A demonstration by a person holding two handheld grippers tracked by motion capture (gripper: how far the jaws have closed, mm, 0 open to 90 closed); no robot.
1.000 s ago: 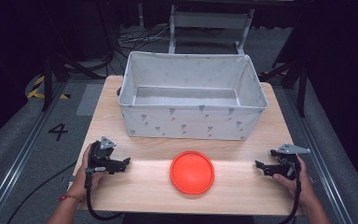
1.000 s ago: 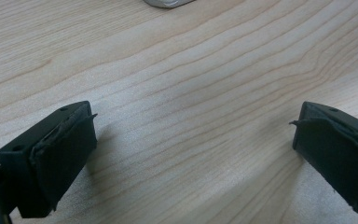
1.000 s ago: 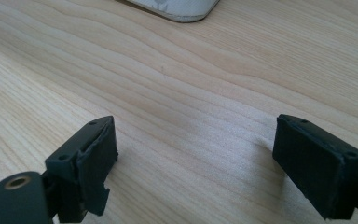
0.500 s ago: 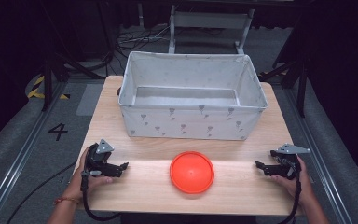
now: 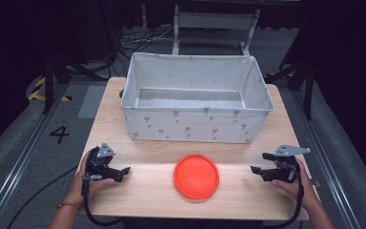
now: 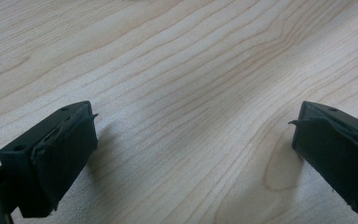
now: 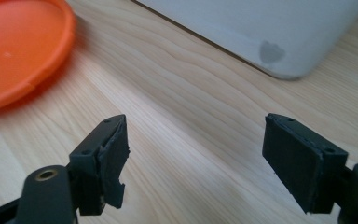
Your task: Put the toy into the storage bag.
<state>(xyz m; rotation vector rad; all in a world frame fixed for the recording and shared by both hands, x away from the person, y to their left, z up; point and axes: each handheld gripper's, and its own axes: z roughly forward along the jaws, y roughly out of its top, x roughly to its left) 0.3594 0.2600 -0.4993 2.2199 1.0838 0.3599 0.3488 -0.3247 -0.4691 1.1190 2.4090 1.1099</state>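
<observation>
Both jaws spread and empty, the left hand-held gripper (image 5: 122,172) and right hand-held gripper (image 5: 257,165) rest on the desk (image 5: 143,200), flanking an orange disc (image 5: 196,175).

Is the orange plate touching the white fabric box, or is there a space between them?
Apart. The high view shows a strip of bare table between the orange plate and the front wall of the white box.

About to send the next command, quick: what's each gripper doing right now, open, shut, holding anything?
Left gripper: open, empty, jaws spread over bare table.
Right gripper: open, empty, the orange disc lies apart from it.
</observation>
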